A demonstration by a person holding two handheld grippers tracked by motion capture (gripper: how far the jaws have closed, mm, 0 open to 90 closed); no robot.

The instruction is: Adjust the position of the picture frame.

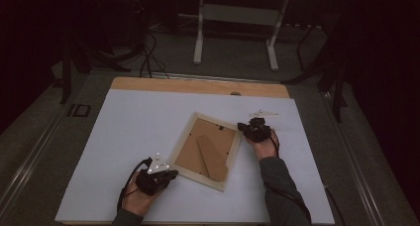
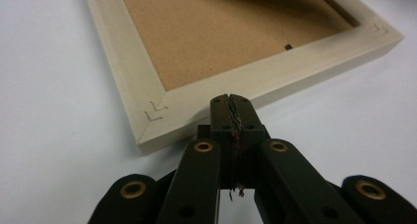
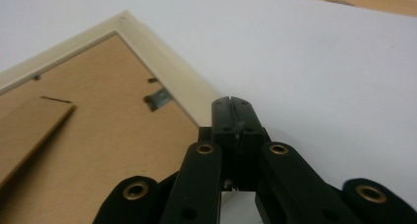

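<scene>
The right gripper [image 3: 231, 102] rises from 6 o'clock, its two black jaws pressed together with nothing between them; the tips sit over the inner edge of a pale wooden picture frame [image 3: 162, 67], which lies face down; the frame's rail runs from 10 o'clock toward centre; its brown backing board [image 3: 113, 135] fills the 8 o'clock area; a small metal retaining tab [image 3: 157, 98] sits at the board's edge; an easel stand [image 3: 29, 130] lies at 9 o'clock; the white table surface [image 3: 319, 62] spreads from 12 to 4 o'clock.
</scene>
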